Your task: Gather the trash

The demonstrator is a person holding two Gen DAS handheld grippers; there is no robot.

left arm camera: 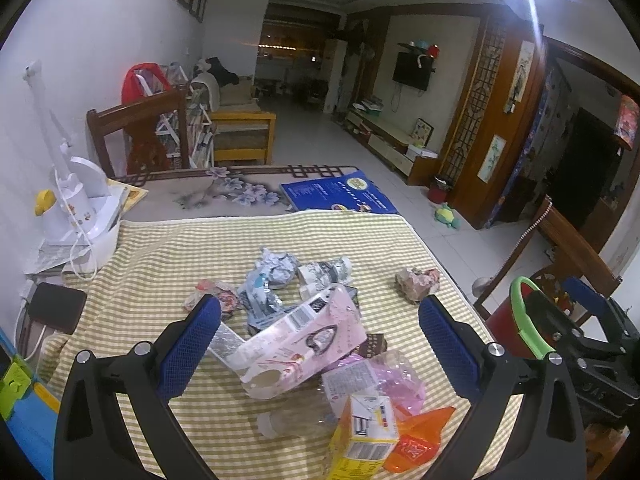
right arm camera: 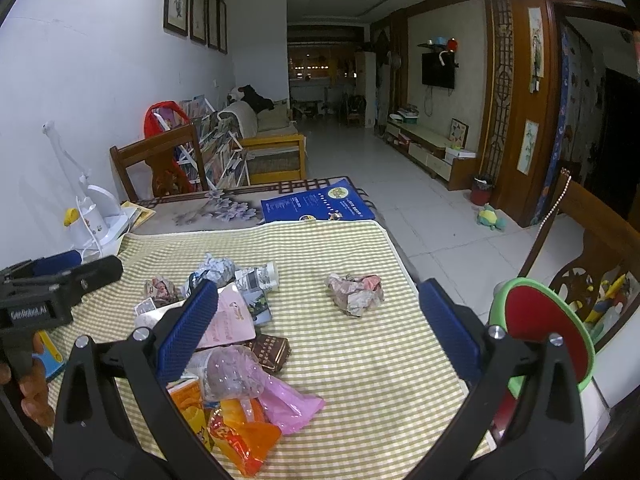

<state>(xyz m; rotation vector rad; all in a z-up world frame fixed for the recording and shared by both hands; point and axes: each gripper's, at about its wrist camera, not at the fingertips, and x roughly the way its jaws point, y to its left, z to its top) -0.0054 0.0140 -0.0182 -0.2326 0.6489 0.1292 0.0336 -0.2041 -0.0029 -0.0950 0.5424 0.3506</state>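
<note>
Trash lies in a heap on the yellow checked cloth (left arm camera: 168,248): a pink carton (left arm camera: 304,340), crumpled grey paper (left arm camera: 276,266), a clear plastic bottle (right arm camera: 230,372), an orange wrapper (right arm camera: 244,436), a yellow box (left arm camera: 364,432). A crumpled paper ball (right arm camera: 354,292) lies apart to the right; it also shows in the left wrist view (left arm camera: 416,282). My left gripper (left arm camera: 320,336) is open above the heap, over the pink carton. My right gripper (right arm camera: 318,320) is open and empty above the cloth. A red bin with a green rim (right arm camera: 544,320) stands off the table's right edge.
A white desk lamp (left arm camera: 76,200) and a dark power bank (left arm camera: 56,306) sit at the left. A blue booklet (right arm camera: 316,206) lies at the far end. Wooden chairs stand behind (right arm camera: 160,160) and right (right arm camera: 592,240) of the table.
</note>
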